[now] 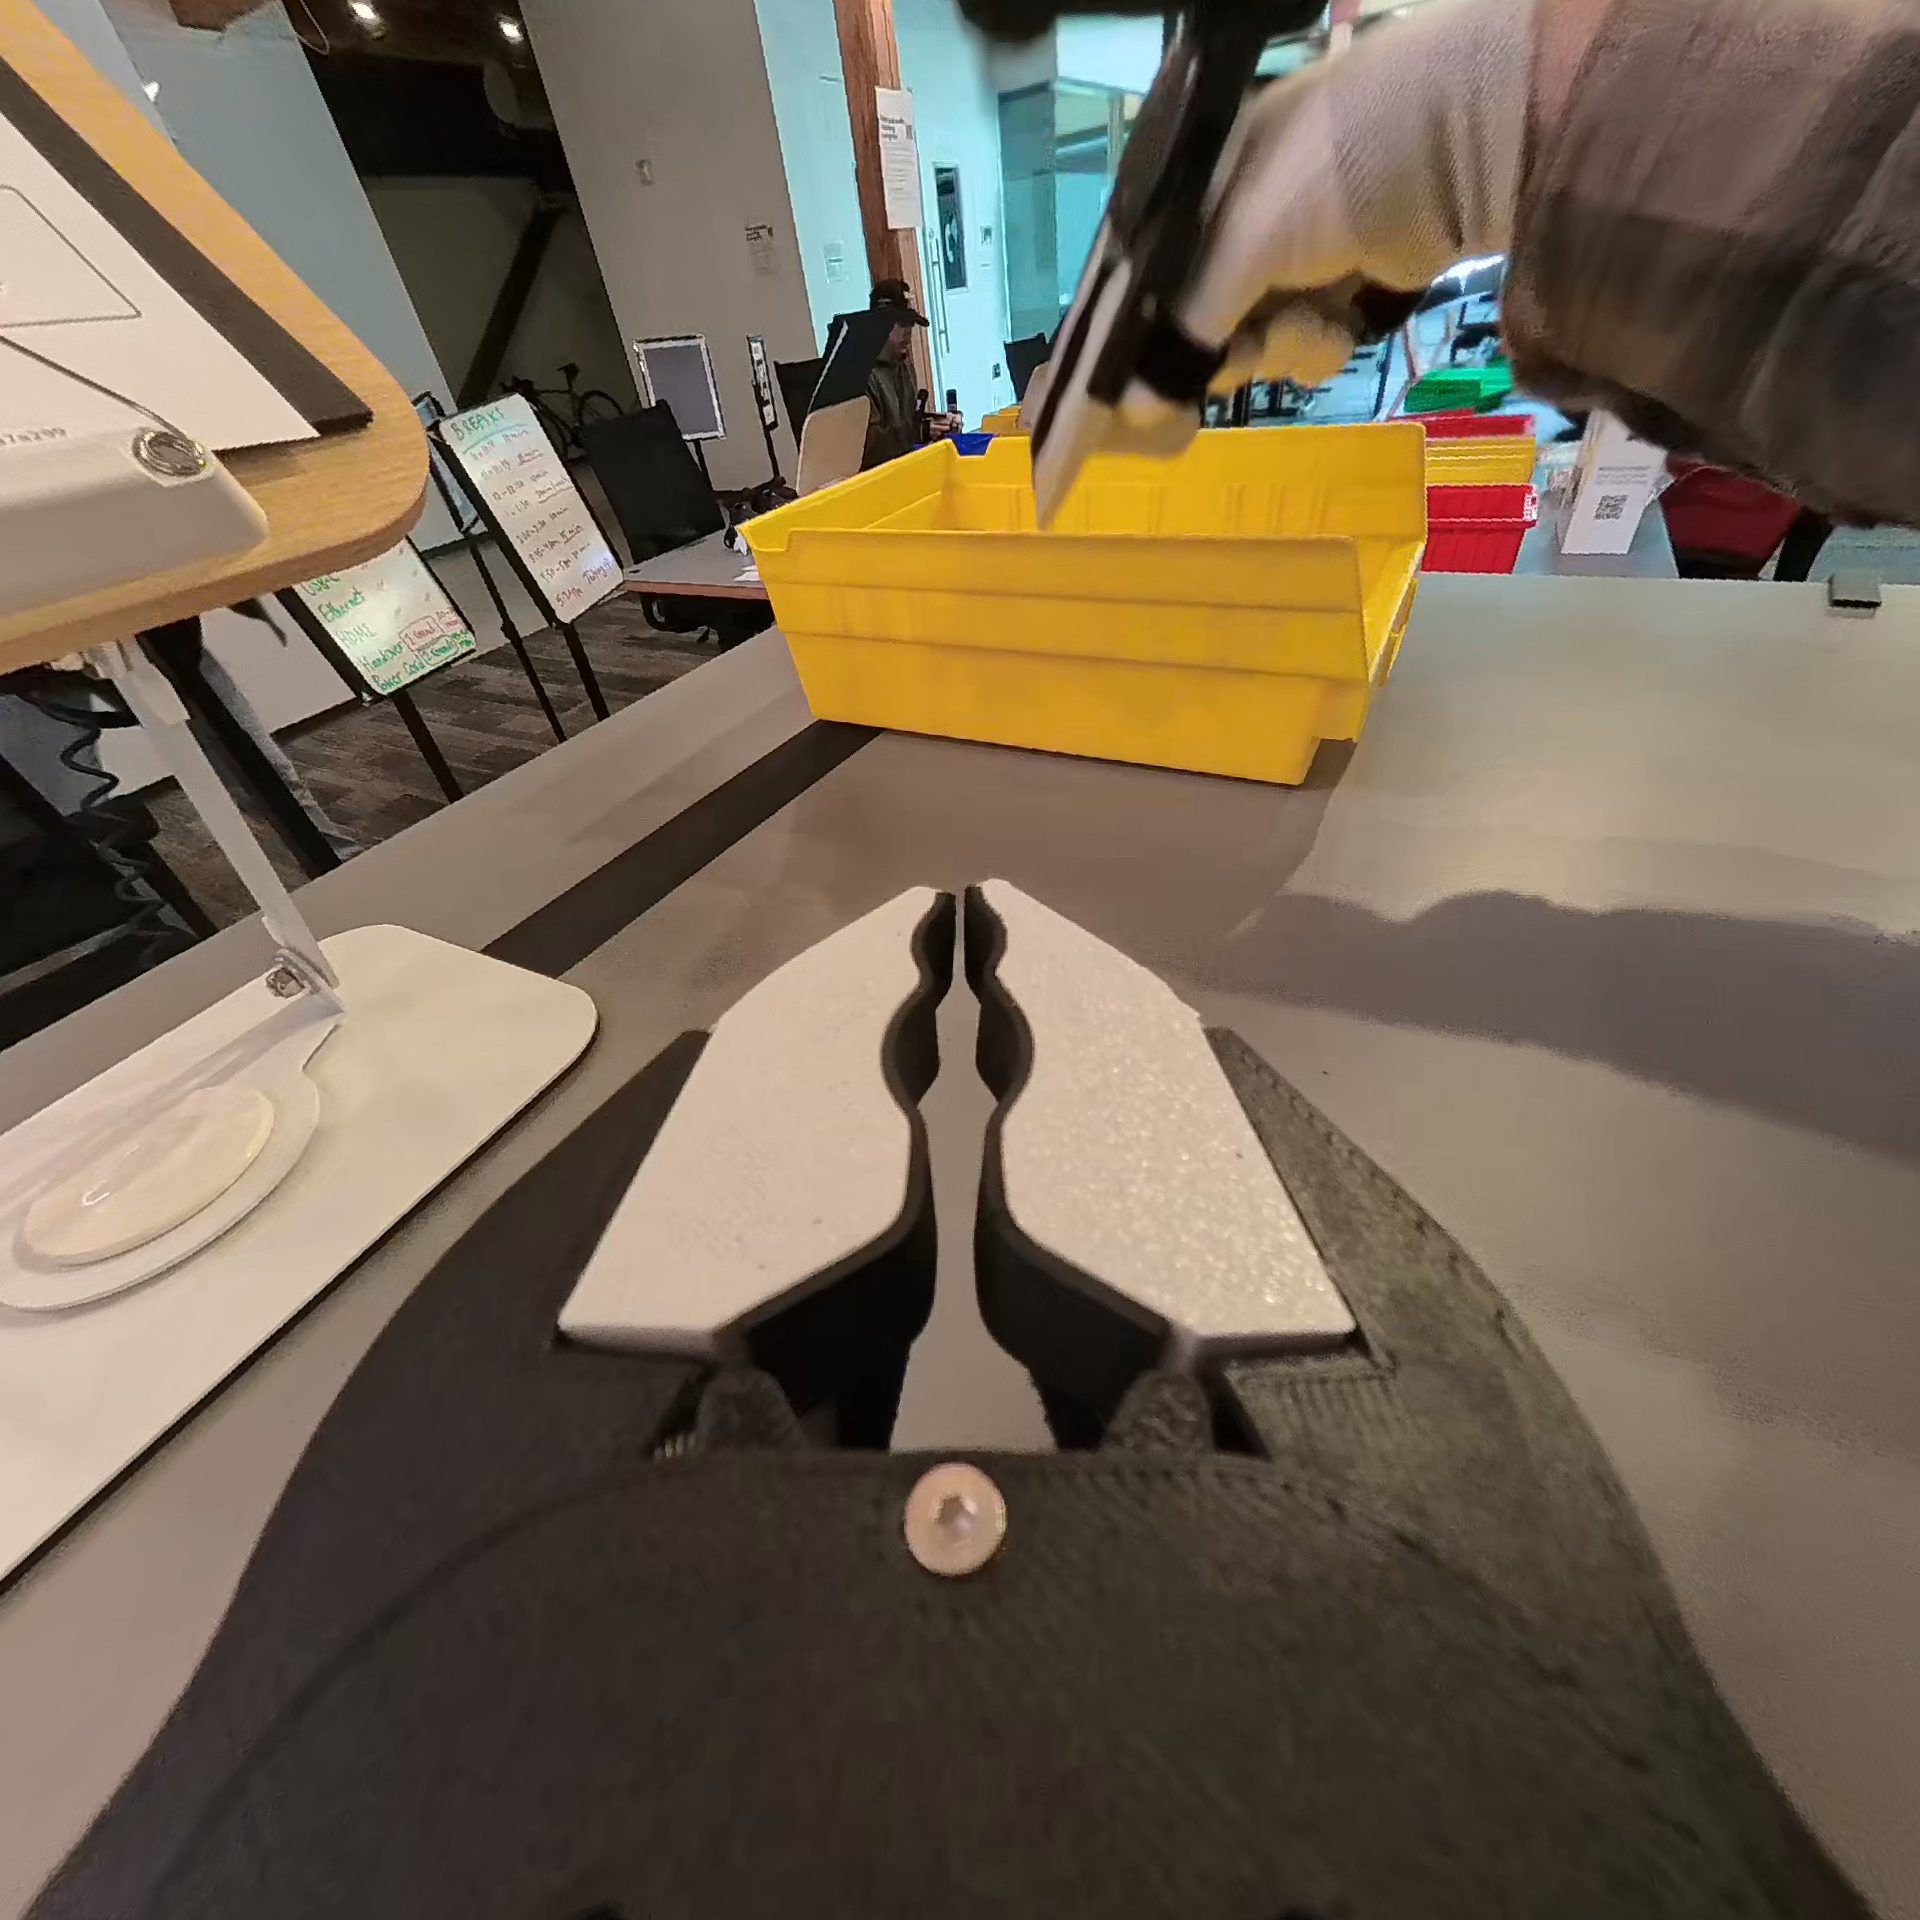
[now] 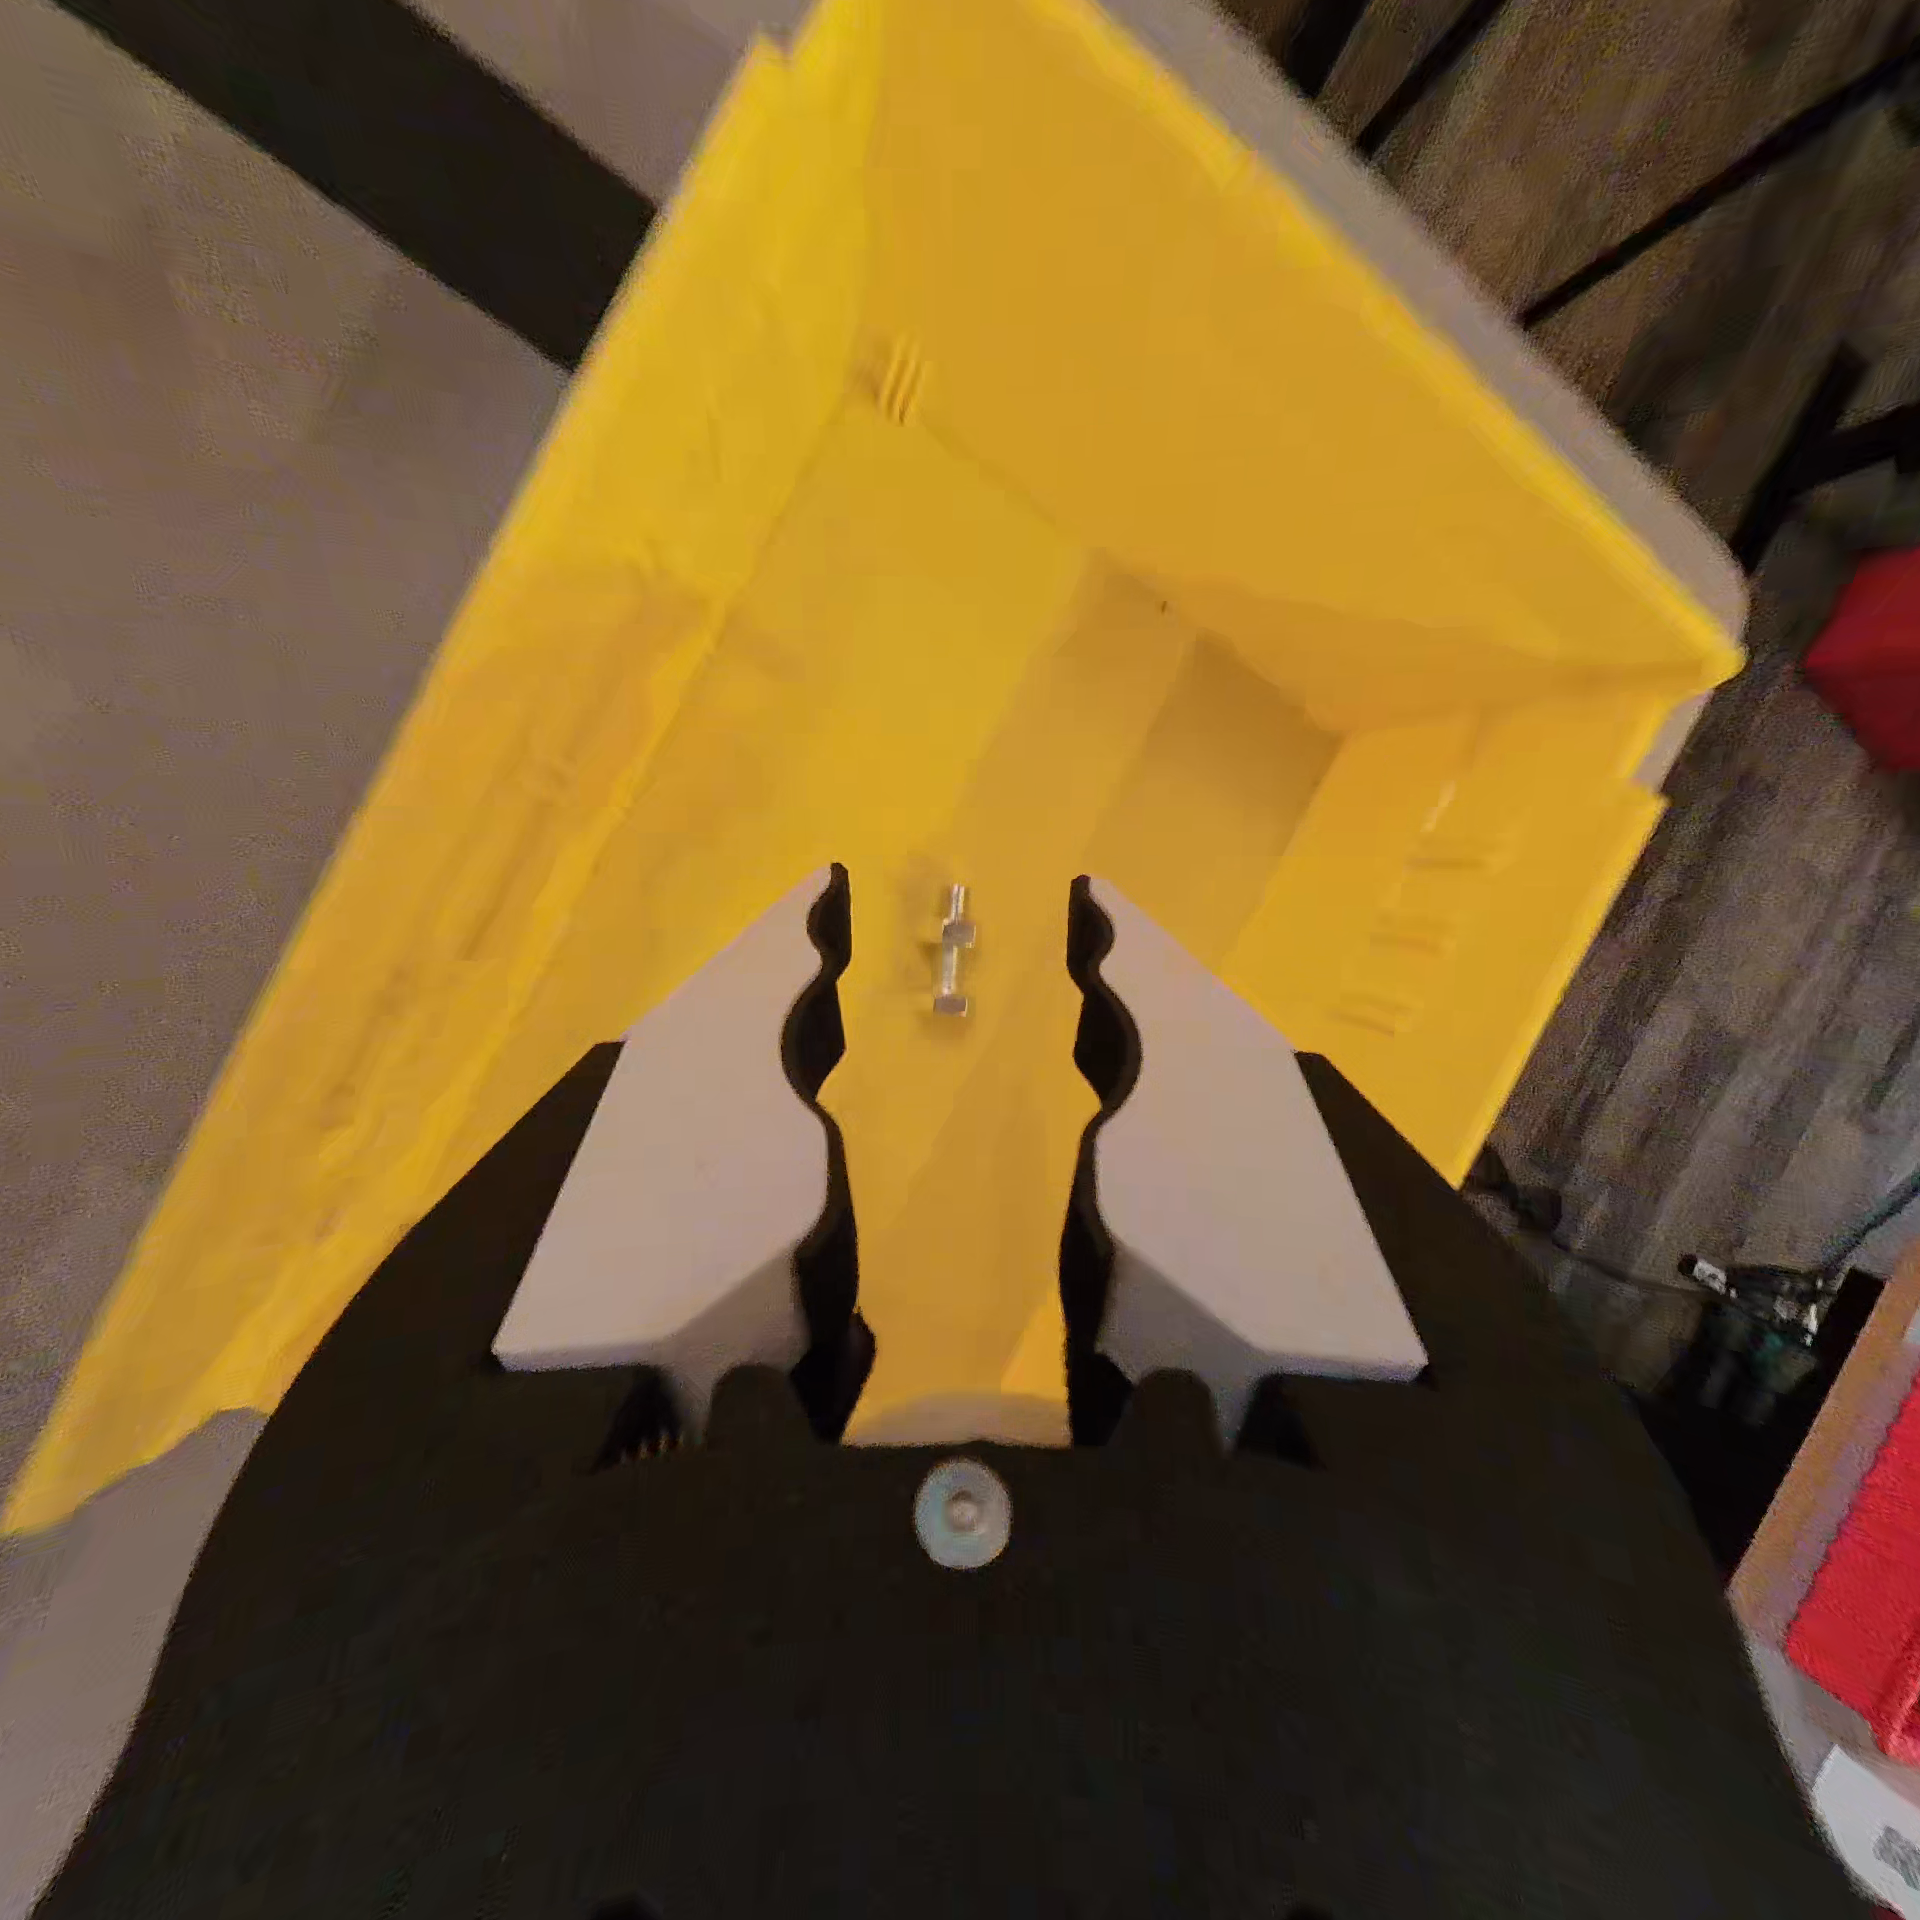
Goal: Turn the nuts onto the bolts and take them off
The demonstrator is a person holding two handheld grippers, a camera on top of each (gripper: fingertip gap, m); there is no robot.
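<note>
Silvery metal, small and blurred: a bolt [image 2: 953,951] lies on the floor of the yellow bin [image 2: 727,644], with a nut [image 2: 957,938] sitting partway along its shaft and the head at the near end. It rests alone near the middle of the bin floor, apart from the walls.

Seen from the right wrist view, the right tool [image 2: 958,883] hangs above the bin and looks down into it — its two pale fingers stand well apart, with the bolt showing in the gap between their tips. Nothing is gripped, and the fingers do not touch the bolt.

From the left wrist view the same right tool [image 1: 1049,488] appears farther off, pointing steeply down into the bin [image 1: 1081,623], held by a gloved hand [image 1: 1455,208]; it is motion-blurred there.

The left tool [image 1: 960,896] sits low over the grey tabletop [image 1: 1558,935], well short of the bin. Its fingers are drawn together, only a thin slit showing between the wavy inner edges, and they hold nothing.

The bin stands on the tabletop toward its far edge. At the left — on the same tabletop — rests a white stand base [image 1: 260,1122] carrying a tilted wooden board [image 1: 208,416]. Beyond the tabletop are whiteboards on easels [image 1: 530,509], a person [image 1: 894,384] in the distance, and red bins [image 1: 1475,509] off to the right.
</note>
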